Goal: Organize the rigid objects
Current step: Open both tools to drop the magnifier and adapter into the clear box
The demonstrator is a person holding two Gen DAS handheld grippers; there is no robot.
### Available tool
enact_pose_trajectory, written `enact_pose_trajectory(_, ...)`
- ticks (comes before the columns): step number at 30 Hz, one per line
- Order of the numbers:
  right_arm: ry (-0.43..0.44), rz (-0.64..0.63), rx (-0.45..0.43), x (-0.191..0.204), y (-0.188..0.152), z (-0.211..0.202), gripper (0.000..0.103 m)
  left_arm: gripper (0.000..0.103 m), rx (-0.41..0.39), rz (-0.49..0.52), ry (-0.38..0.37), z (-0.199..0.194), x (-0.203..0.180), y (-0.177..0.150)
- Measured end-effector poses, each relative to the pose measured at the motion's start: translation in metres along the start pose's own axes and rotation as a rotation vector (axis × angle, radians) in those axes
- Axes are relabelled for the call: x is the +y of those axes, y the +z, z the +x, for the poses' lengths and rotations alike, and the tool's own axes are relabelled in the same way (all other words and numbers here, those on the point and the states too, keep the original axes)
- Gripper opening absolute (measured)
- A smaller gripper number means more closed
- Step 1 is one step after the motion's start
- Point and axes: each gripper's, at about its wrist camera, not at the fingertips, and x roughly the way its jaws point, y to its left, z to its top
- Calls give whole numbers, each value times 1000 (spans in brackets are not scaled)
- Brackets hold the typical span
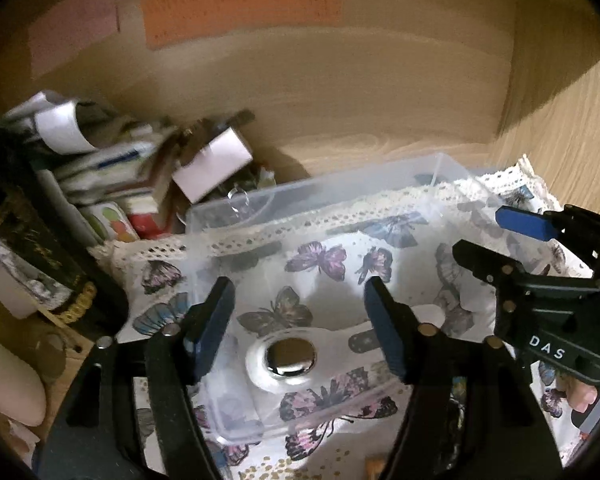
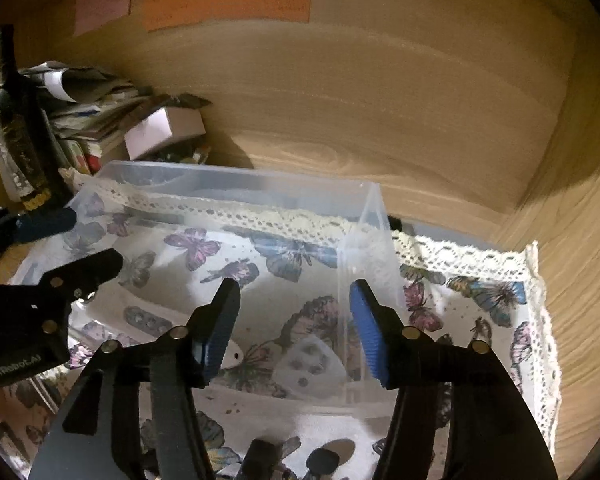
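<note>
Butterfly cloth [image 2: 480, 300], clear plastic bin [image 2: 240, 184], seemingly a white holder [image 1: 284, 360] inside; left gripper [image 1: 300, 328], right gripper [image 2: 294, 328], jaws open

Left gripper [image 1: 300, 320], right gripper [image 2: 294, 330]: fingers spread, empty.

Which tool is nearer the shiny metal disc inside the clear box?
Left. The left tool hangs open right over the metal disc in the clear box. The right tool, also open, sits toward the box's right wall.
</note>
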Motion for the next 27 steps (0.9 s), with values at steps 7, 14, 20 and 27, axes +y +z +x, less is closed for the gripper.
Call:
enact_pose_trajectory(7, -11, 14, -105, -6, 0, -47, 70, 95, -125, 3, 16, -53, 10, -4)
enact_pose_trajectory(14, -1, 33, -194, -11, -14, -95, 81, 99, -155, 25, 1, -86, 17, -30)
enact_pose_trajectory(20, -4, 38, -201, -11, -38, -111, 81, 99, -80, 74, -36, -79, 11, -66)
enact_pose_trajectory(27, -34, 24, -88, -15, -75, -99, 81, 98, 56, 147, -99, -49, -13, -102)
